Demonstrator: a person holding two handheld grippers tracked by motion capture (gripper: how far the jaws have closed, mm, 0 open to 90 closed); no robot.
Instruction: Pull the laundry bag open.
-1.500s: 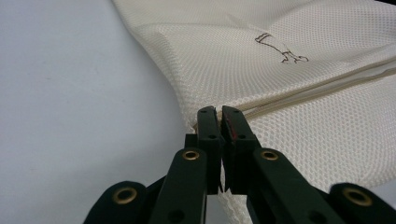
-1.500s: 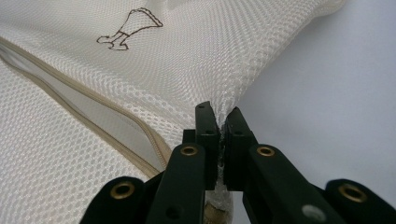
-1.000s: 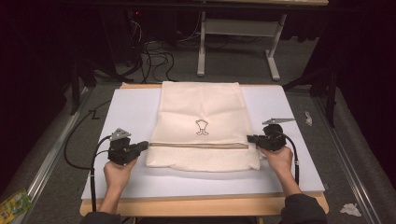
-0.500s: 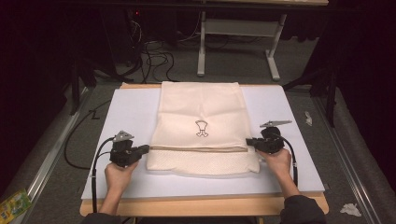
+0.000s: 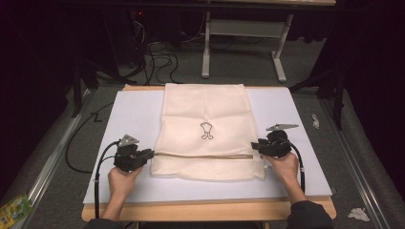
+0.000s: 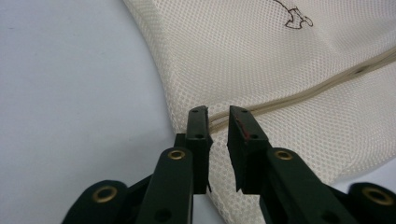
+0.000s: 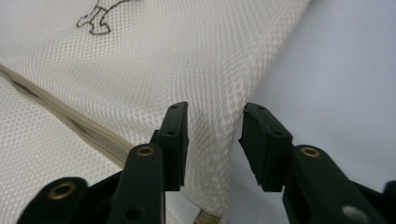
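Left tongs (image 6: 218, 122) have just been opening and stand slightly parted at the mesh bag's (image 5: 206, 114) left edge, the fold's edge between the pads but not pinched. Right tongs (image 7: 215, 122) have been opening too, wider, released at the right edge. The bag lies flat on the white worktop (image 5: 133, 114) between both hands, long axis running away from the person, near end folded up to the zip line (image 5: 205, 155). Each hand sits equally close to its own side.

We note a cream mesh bag (image 5: 205, 114) with fine honeycomb weave, a small dark outline print (image 5: 206, 131) and a beige zip band (image 5: 205, 155). White sheet (image 5: 133, 114) covers the desk; claws (image 6: 219, 135) black.
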